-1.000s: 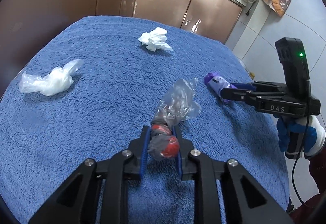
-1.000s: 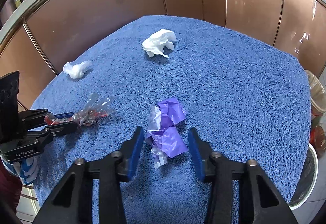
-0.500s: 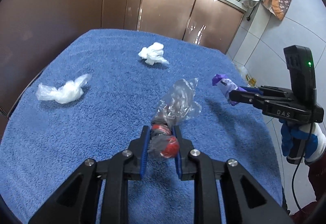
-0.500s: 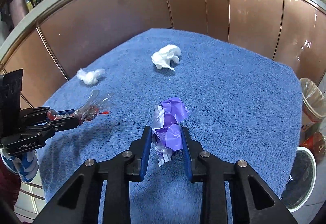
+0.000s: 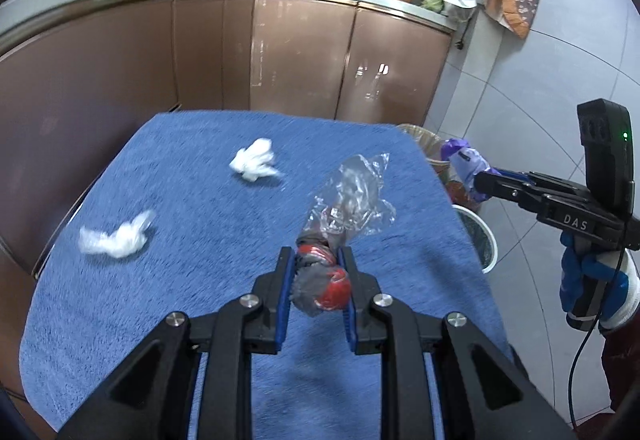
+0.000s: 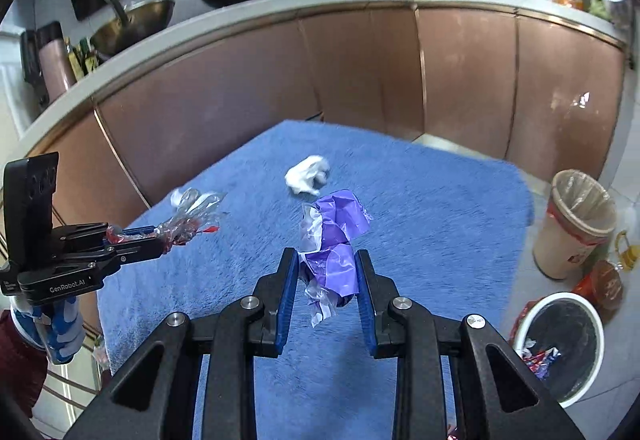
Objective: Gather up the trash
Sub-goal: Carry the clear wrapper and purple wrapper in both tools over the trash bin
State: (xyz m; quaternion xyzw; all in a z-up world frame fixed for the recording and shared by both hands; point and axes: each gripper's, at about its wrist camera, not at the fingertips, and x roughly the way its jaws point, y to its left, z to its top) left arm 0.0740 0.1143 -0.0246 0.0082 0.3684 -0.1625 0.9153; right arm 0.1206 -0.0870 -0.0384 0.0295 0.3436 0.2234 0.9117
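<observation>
My left gripper [image 5: 316, 264] is shut on a crumpled clear wrapper with red print [image 5: 344, 208], held above the blue towel [image 5: 200, 280]. My right gripper [image 6: 327, 264] is shut on a purple and clear plastic wrapper [image 6: 334, 236], also lifted off the towel. In the left wrist view the right gripper [image 5: 476, 180] shows at the right with the purple wrapper [image 5: 464, 160] at its tip. The left gripper [image 6: 160, 238] with its clear wrapper [image 6: 192, 216] appears at the left of the right wrist view. A white tissue wad [image 5: 256, 162] and a white plastic scrap [image 5: 114, 240] lie on the towel.
A lined tan bin [image 6: 576, 224] and a white-rimmed black bin [image 6: 560, 344] with wrappers inside stand on the floor right of the table. Brown cabinets [image 5: 300, 56] run behind the table. A gloved hand [image 5: 592, 288] grips the right gripper's handle.
The right gripper closed on the purple wrapper. Both grippers rose and pulled back from the towel with their wrappers, so the counter and the bins come into view.
</observation>
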